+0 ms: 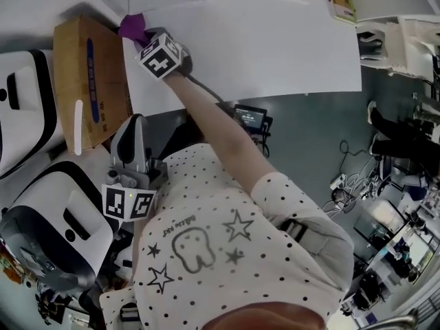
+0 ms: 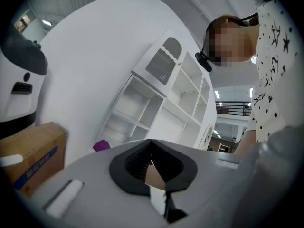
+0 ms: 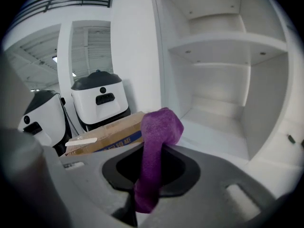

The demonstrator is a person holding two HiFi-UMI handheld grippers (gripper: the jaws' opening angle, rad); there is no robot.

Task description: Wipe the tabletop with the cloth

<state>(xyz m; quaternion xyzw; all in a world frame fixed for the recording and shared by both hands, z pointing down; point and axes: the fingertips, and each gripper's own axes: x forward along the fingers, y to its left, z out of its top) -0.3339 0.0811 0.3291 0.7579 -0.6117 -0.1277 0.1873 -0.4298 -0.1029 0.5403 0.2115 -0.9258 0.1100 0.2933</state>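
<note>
The purple cloth (image 1: 132, 26) is at the upper left of the frame, by the white tabletop's (image 1: 275, 47) corner. It is pinched in my right gripper (image 1: 142, 38), arm stretched fully out. My left gripper (image 1: 135, 126) is held upright by the chest, jaws together and empty.

Robotics lab or workshop: white machines (image 1: 41, 212) with dark tops, cable tangle (image 1: 347, 177) on grey floor, gear-cluttered benches (image 1: 399, 232), bare white shelving (image 2: 161, 103), mezzanine railing (image 2: 232, 109).
</note>
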